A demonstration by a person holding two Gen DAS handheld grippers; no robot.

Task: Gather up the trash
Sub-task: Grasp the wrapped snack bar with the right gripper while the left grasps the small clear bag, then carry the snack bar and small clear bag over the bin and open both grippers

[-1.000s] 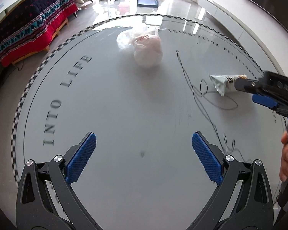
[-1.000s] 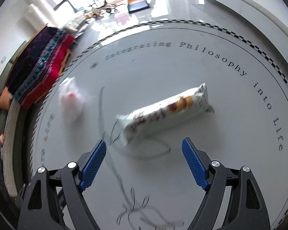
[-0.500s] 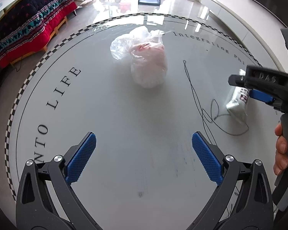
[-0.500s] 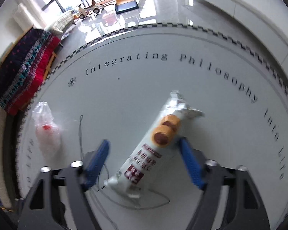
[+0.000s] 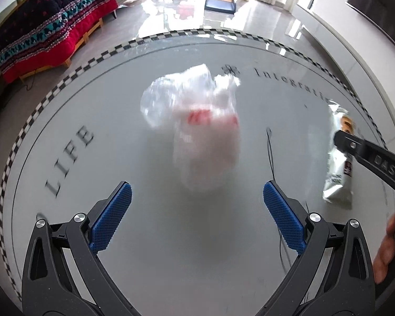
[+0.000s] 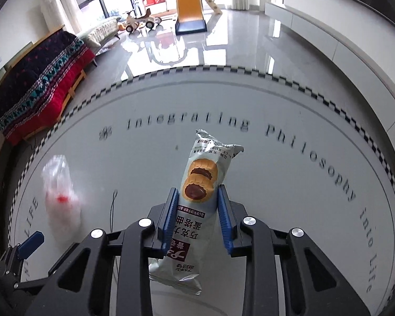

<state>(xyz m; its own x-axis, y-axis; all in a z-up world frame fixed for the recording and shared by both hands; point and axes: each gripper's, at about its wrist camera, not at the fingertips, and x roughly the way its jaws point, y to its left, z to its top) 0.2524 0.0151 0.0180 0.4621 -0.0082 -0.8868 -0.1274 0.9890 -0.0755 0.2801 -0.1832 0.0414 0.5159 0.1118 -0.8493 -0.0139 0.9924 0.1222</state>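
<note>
A clear plastic bag with red print stands on the round white table, blurred, just ahead of my open left gripper; it also shows at the left of the right wrist view. My right gripper is shut on a silver biscuit wrapper, pinched across its middle with its ends sticking out front and back. The wrapper also shows in the left wrist view, with the right gripper's arm across it.
A thin black thread lies on the table between bag and wrapper. The table has a checkered rim and lettering. Beyond it are a blanket-covered bench, a toy slide and glossy floor.
My right gripper has closed on the biscuit wrapper, which now points straight ahead. My left gripper has moved forward, so the plastic bag is much closer.
</note>
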